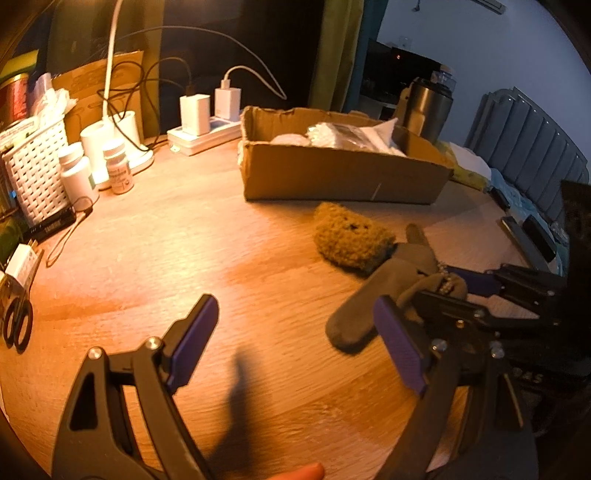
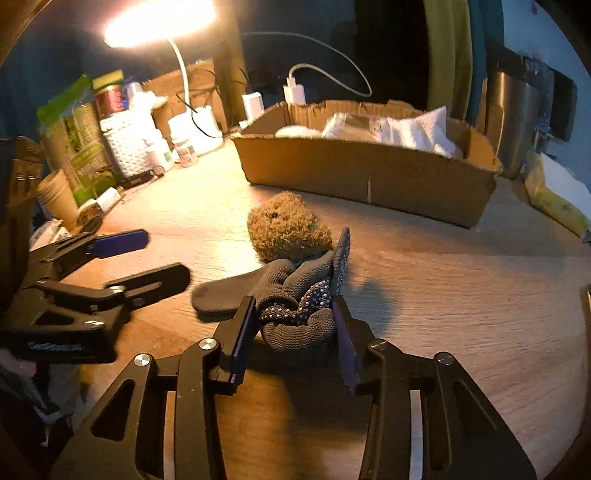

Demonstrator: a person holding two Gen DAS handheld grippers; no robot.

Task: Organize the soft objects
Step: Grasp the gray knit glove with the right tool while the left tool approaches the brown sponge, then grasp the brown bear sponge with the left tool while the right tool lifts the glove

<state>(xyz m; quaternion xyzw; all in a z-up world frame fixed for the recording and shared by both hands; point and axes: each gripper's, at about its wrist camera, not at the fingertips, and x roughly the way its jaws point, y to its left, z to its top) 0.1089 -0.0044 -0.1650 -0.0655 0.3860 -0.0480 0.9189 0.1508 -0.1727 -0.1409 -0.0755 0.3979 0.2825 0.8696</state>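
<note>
The grey glove (image 2: 295,306) lies crumpled low in the middle of the right wrist view, on the wood-grain desk (image 2: 461,295). It is knitted, with a patch of small white grip dots, and one finger sticks out flat to the left. The right gripper (image 2: 293,332) has its jaws closed against the bunched cuff end, a purple pad pressing each side. No earlier picture shows how they got there.

Just behind the glove, touching it, sits a mustard-brown crocheted lump (image 2: 288,229), coarse and rounded. Further back stands a shallow cardboard box (image 2: 369,177) with ragged edges, holding white padded things (image 2: 417,129).

The left gripper (image 1: 295,339) hangs over bare desk in its own view, jaws wide apart and empty, the flat purple pads ribbed. From there the glove (image 1: 369,306) looks smoother and the dots barely show; its right pad overlaps the glove's finger in the picture, and I cannot tell if they touch.

Only the right wrist view shows the lit lamp head (image 2: 159,22) at the upper left and a stack of paper cups (image 2: 59,195). Only the left wrist view shows scissors (image 1: 18,321) at the left edge, a white woven basket (image 1: 37,170) and a grey ribbed headboard (image 1: 535,147) on the right. Both show a steel tumbler (image 2: 513,122).
</note>
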